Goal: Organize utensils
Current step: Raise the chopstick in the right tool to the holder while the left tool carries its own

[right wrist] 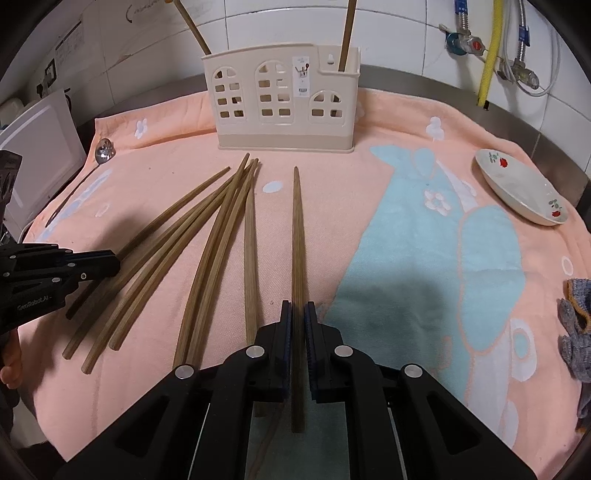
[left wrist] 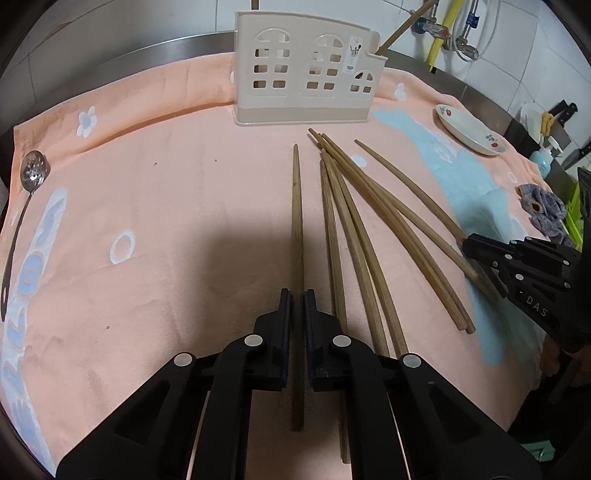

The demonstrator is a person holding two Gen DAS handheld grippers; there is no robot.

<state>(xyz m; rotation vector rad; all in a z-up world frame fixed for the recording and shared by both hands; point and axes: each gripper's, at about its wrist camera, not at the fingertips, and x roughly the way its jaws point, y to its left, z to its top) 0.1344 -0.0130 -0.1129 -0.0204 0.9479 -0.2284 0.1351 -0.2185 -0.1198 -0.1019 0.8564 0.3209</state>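
A cream utensil holder (left wrist: 306,74) stands at the back of the peach towel; it also shows in the right wrist view (right wrist: 284,107), with two chopsticks (right wrist: 347,33) upright in it. My left gripper (left wrist: 297,295) is shut on one wooden chopstick (left wrist: 297,221) that lies low over the towel. My right gripper (right wrist: 297,306) is shut on another chopstick (right wrist: 297,240). Several loose chopsticks (left wrist: 354,229) lie between the two grippers, also seen in the right wrist view (right wrist: 207,236). The right gripper appears at the right edge of the left wrist view (left wrist: 476,254).
A slotted metal spoon (left wrist: 26,195) lies at the towel's left edge. A flowered white dish (right wrist: 521,186) sits at the back right. A grey cloth (right wrist: 576,332) lies at the right edge. Pipes and valves (right wrist: 487,48) run along the tiled wall.
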